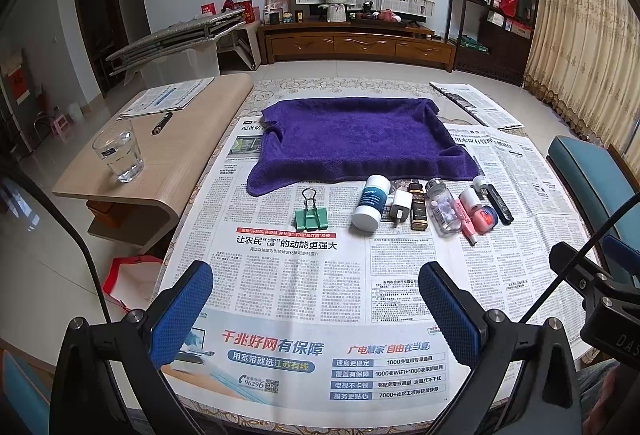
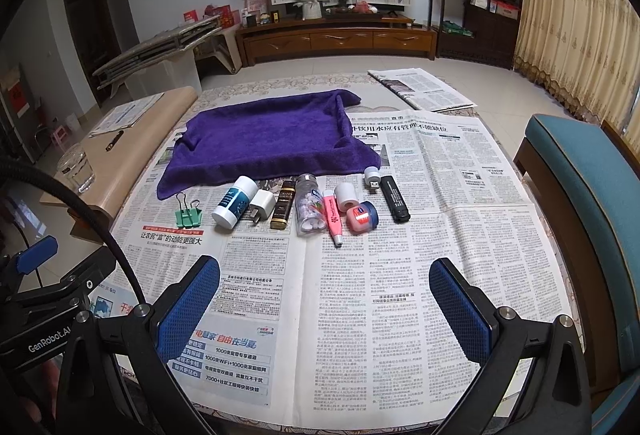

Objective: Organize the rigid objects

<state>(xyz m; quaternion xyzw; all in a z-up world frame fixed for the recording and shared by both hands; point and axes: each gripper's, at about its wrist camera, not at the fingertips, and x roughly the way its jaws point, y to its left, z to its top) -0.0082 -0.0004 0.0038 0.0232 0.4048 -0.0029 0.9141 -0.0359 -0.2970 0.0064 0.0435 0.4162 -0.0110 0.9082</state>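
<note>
Left gripper (image 1: 316, 299) and right gripper (image 2: 324, 299) gape wide, holding nothing.

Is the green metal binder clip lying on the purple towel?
No, the green metal binder clip rests on newspaper, just in front of the purple towel.

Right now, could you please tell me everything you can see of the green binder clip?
The green binder clip looks like painted metal, with two dark wire handles standing up from it. It sits shut on the newspaper, at the left end of the row of small items, apart from the white bottle and just in front of the purple towel. Neither tool touches it.
</note>
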